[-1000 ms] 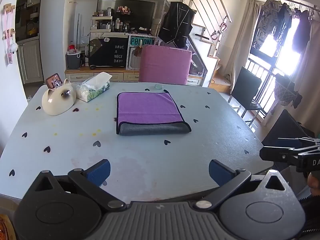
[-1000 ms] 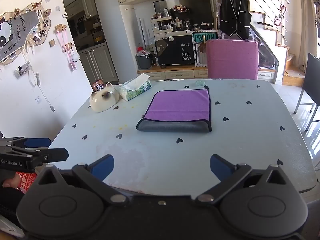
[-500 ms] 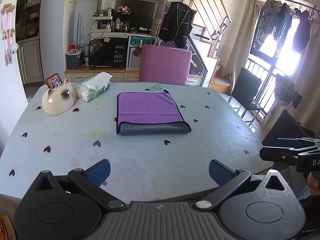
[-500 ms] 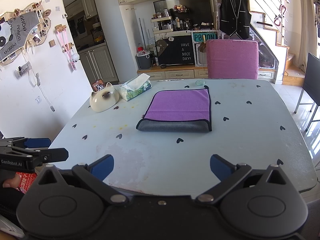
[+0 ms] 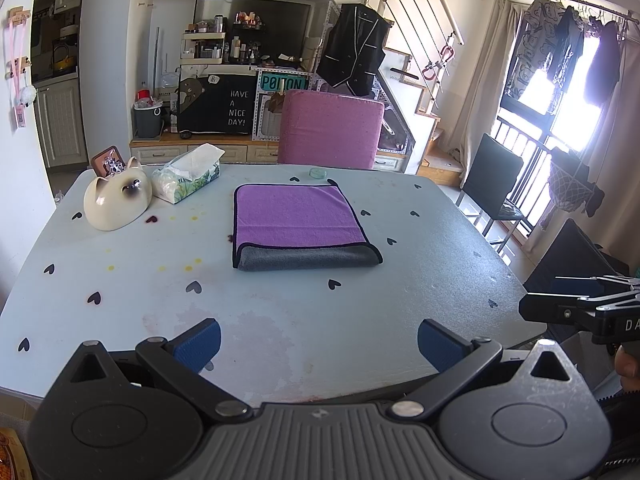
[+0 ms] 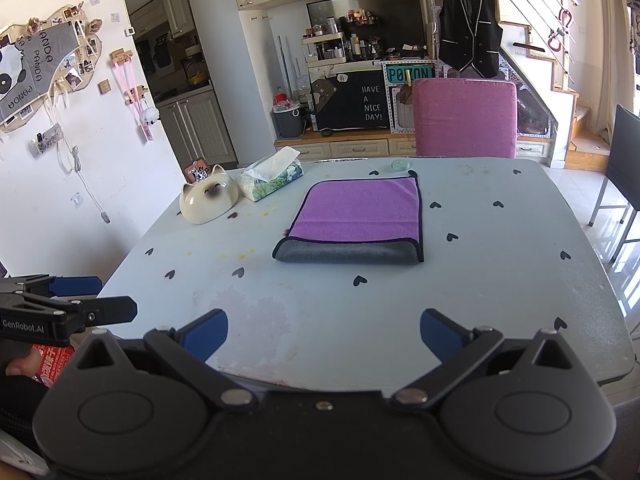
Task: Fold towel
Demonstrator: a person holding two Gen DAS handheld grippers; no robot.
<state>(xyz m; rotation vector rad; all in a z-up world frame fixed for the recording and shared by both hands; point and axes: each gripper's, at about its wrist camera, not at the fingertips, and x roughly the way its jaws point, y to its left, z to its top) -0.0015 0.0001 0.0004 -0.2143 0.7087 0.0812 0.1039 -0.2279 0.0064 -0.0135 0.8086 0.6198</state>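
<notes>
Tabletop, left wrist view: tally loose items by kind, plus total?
Towel: 1
Cat-shaped bowl: 1
Tissue pack: 1
Small round green disc: 1
Small brown item with a metal piece, behind the bowl: 1
Total: 5

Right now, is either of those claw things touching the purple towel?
Apart. In both wrist views, bare table lies between the open left gripper, the open right gripper and the towel.
</notes>
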